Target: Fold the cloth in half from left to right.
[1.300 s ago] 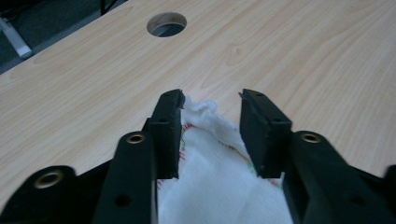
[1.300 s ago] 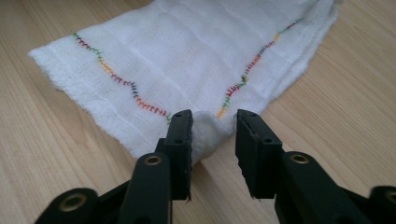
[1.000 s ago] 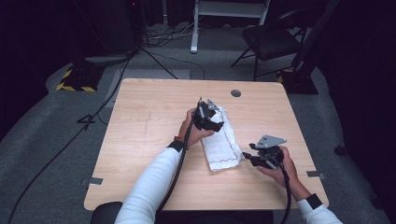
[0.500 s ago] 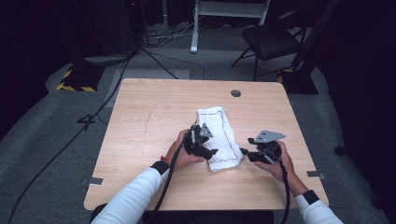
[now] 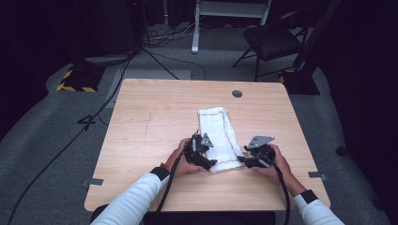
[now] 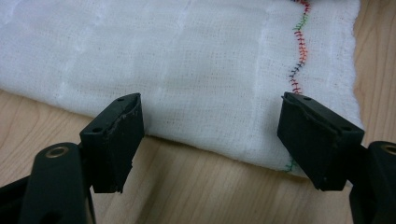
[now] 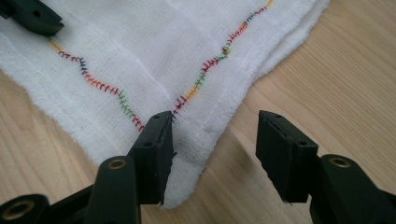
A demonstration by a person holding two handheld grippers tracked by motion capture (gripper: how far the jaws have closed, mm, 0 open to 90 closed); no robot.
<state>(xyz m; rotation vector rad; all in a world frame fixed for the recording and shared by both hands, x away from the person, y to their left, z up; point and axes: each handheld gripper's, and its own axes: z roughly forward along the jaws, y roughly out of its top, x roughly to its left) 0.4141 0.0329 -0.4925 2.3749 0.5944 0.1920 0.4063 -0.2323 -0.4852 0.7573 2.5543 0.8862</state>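
On the near half of the pale wooden table (image 5: 141, 122), slightly right of its middle, lies the white cloth (image 5: 217, 133), folded into a long strip that runs from mid-table toward the person and ends between the two grippers. A second ago the left gripper (image 5: 202, 157) sat up at the strip's far end; half a second ago it had come partway down the left side; now it is at the near-left corner, while the right gripper (image 5: 246, 161) has stayed by the near-right corner throughout, and the cloth lies flatter and straighter than before. Seen close in the left gripper view, the cloth (image 6: 196, 70) is a soft, loosely woven gauze with faint quilted ridges and a wavy line of multicoloured stitching (image 6: 299, 56) along one side; its hem lies between that gripper's black jaws, which stand wide apart with nothing clamped. In the right gripper view, the cloth (image 7: 154, 51) shows two lines of that stitching meeting near a layered, slightly frayed corner; the jaws there are also spread, one resting over the corner, the other above bare wood. Beyond the table, on grey carpet, stand a black chair (image 5: 272, 40) and trailing cables (image 5: 155, 51).
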